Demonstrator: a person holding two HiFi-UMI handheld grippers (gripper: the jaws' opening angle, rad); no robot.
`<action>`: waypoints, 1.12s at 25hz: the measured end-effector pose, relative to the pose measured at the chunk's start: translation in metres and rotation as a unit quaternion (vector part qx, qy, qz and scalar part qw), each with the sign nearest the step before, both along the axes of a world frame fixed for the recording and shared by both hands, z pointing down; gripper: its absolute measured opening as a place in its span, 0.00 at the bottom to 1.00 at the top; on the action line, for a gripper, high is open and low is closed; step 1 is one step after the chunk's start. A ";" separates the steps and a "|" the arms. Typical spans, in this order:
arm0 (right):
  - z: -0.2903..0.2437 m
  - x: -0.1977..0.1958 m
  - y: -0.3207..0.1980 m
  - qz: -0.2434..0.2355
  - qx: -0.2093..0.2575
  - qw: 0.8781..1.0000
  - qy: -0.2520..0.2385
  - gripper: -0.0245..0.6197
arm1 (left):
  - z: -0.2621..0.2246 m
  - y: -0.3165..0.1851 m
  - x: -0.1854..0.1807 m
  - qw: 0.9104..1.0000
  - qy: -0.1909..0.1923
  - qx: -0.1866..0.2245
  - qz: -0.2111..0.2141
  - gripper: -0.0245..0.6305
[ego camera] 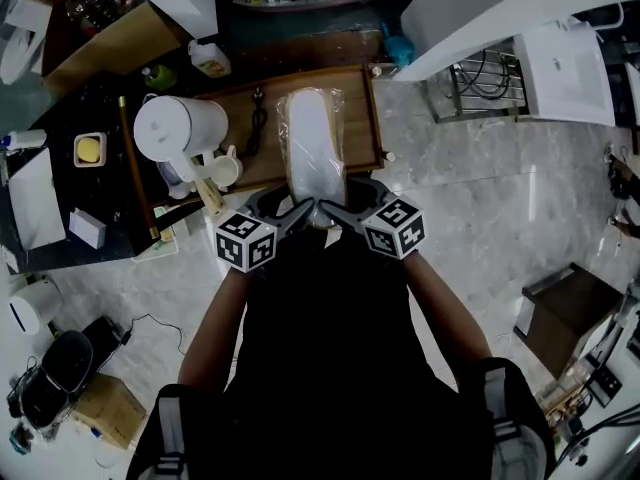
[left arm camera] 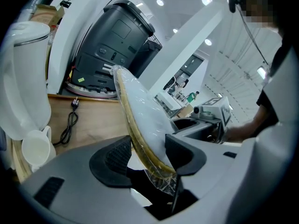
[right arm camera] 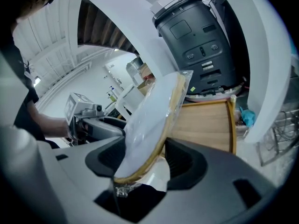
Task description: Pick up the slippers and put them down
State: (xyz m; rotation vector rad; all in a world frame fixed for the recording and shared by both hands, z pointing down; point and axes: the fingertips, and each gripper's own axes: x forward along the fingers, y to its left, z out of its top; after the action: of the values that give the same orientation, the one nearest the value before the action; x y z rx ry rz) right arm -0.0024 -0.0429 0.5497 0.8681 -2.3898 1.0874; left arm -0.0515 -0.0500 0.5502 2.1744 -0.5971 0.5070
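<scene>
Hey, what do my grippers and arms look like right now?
The left gripper and right gripper are grey with black ribbed pads. Each carries a white cube printed with black square markers. You wear a black top; forearms are bare.

Top: I note black, short sleeves.
Shoulder straps: grey.
Left gripper: grey shell, black ribbed fingers.
Right gripper: same; black-and-white marker cube.
</scene>
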 end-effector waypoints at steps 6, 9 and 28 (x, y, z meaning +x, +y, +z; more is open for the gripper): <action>0.010 0.003 -0.004 -0.008 -0.007 1.000 -0.001 0.46 | 0.011 -0.003 0.003 1.000 -0.004 -0.011 -0.005 0.39; 0.015 0.006 -0.008 -0.011 -0.016 1.000 -0.001 0.46 | 0.015 -0.006 0.006 1.000 -0.009 -0.016 -0.009 0.39; 0.054 0.009 -0.025 -0.013 -0.056 0.998 0.005 0.46 | 0.053 -0.023 0.009 0.999 -0.028 -0.044 0.000 0.39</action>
State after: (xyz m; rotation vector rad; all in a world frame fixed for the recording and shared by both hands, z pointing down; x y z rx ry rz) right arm 0.0065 -0.0683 0.6040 0.7996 -2.3012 1.1904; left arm -0.0421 -0.0734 0.6029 2.0832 -0.5940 0.5860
